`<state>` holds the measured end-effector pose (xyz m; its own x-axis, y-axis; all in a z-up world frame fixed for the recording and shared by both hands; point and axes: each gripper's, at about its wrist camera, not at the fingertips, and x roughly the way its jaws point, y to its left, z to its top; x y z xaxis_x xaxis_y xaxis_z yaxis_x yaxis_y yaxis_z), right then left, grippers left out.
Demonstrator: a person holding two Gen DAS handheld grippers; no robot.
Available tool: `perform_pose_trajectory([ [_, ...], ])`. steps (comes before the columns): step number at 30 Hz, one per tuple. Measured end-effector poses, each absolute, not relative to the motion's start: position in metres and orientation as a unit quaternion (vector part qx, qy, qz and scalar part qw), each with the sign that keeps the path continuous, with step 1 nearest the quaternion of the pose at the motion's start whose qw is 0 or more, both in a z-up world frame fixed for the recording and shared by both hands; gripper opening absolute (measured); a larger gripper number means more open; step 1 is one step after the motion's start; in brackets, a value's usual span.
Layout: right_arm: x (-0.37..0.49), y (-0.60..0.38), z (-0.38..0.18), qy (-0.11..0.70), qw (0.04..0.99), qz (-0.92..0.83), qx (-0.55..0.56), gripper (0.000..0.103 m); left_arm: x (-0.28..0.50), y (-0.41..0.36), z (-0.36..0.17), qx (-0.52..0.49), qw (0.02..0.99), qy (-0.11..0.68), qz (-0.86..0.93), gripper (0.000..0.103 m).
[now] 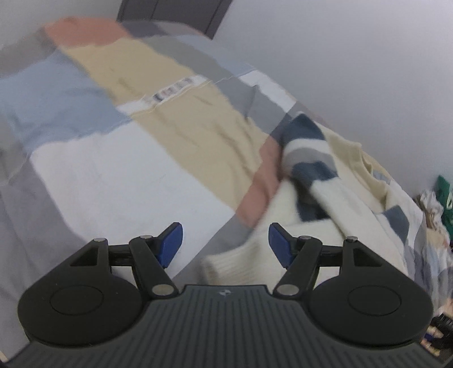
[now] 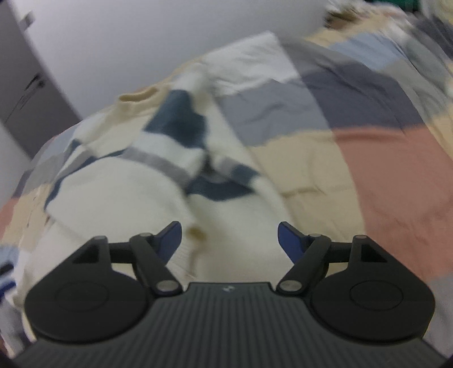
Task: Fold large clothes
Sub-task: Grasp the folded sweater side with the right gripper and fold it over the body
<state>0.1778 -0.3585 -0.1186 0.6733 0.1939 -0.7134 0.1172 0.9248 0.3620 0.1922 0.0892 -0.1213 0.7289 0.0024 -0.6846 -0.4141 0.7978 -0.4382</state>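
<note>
A cream sweater (image 2: 119,192) with navy and grey blocks lies on a bed covered by a patchwork quilt (image 1: 85,175) of beige, blue, grey, white and salmon patches. Both views are blurred, so fine detail is hard to read. In the right wrist view the sweater fills the left and middle of the frame, its beige collar (image 2: 137,96) toward the far edge near the white wall (image 2: 113,42), and a navy-banded sleeve (image 2: 181,124) laid across the body. The right gripper (image 2: 229,237) hangs above the cream lower body of the sweater with its blue-padded jaws spread wide and nothing between them; cloth shows below the gap, and the pads do not press on it. In the left wrist view the sweater (image 1: 325,215) lies to the right, with the striped sleeve (image 1: 305,153) bunched over it and its ribbed hem (image 1: 237,263) reaching under the right jaw. The left gripper (image 1: 225,243) is also wide open and holds nothing, poised over the hem's edge where the sweater meets the quilt. A grey door (image 1: 175,14) stands behind the bed in the left view, and some mixed clutter (image 1: 436,203) sits at the far right edge, too blurred to make out.
</note>
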Motion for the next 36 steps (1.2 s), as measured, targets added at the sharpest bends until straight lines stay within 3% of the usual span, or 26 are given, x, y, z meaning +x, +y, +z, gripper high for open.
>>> perform_pose_trajectory([
  [14, 0.157, -0.36, -0.158, 0.46, 0.782, 0.136, 0.398, 0.081, 0.183, 0.091, -0.158, -0.475, 0.798, 0.372, 0.003, 0.072],
  [21, 0.143, -0.353, -0.147, 0.44, 0.756, 0.21, 0.437, 0.079, 0.178, 0.06, -0.154, -0.426, 0.8, 0.422, -0.016, 0.072],
  [32, 0.127, -0.386, -0.125, 0.378, 0.848, -0.009, 0.372, 0.081, 0.176, 0.044, -0.165, -0.382, 0.802, 0.46, 0.006, 0.073],
  [36, 0.137, -0.391, -0.138, 0.411, 0.831, -0.041, 0.372, 0.08, 0.176, 0.045, -0.166, -0.387, 0.8, 0.459, 0.006, 0.073],
])
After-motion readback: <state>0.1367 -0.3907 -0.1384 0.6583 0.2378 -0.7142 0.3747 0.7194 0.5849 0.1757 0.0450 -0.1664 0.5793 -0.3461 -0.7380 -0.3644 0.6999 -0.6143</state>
